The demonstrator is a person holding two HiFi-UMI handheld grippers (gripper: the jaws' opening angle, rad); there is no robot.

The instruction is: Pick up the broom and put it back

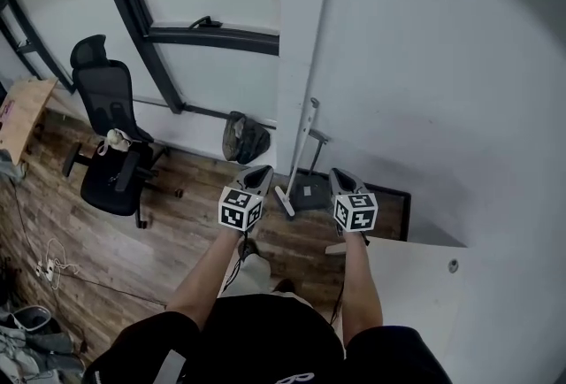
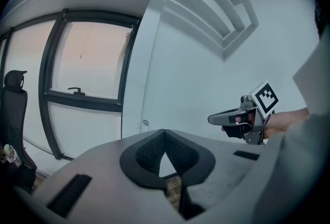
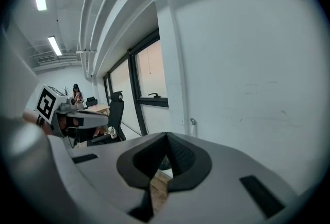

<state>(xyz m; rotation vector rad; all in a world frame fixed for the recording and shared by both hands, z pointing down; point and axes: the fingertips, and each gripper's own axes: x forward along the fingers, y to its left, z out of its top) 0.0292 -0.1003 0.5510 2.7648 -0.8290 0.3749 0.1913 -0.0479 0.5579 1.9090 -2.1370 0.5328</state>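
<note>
The broom (image 1: 301,152) has a white handle and leans upright against the white pillar, its head on the wooden floor beside a dark dustpan (image 1: 311,192). Both grippers hang side by side in front of it, apart from it. My left gripper (image 1: 258,172) is shut with nothing between its jaws, and so is my right gripper (image 1: 341,175). In the left gripper view the jaw tips (image 2: 164,132) meet, the broom's handle top (image 2: 145,123) shows beyond them, and the right gripper (image 2: 216,118) is at the right. In the right gripper view the closed tips (image 3: 166,136) point toward the handle top (image 3: 193,121).
A black office chair (image 1: 110,152) stands at the left under the window. A dark bag (image 1: 243,139) lies by the wall near the pillar. A white table corner (image 1: 424,285) is at my right. Cables (image 1: 49,263) lie on the floor at the left.
</note>
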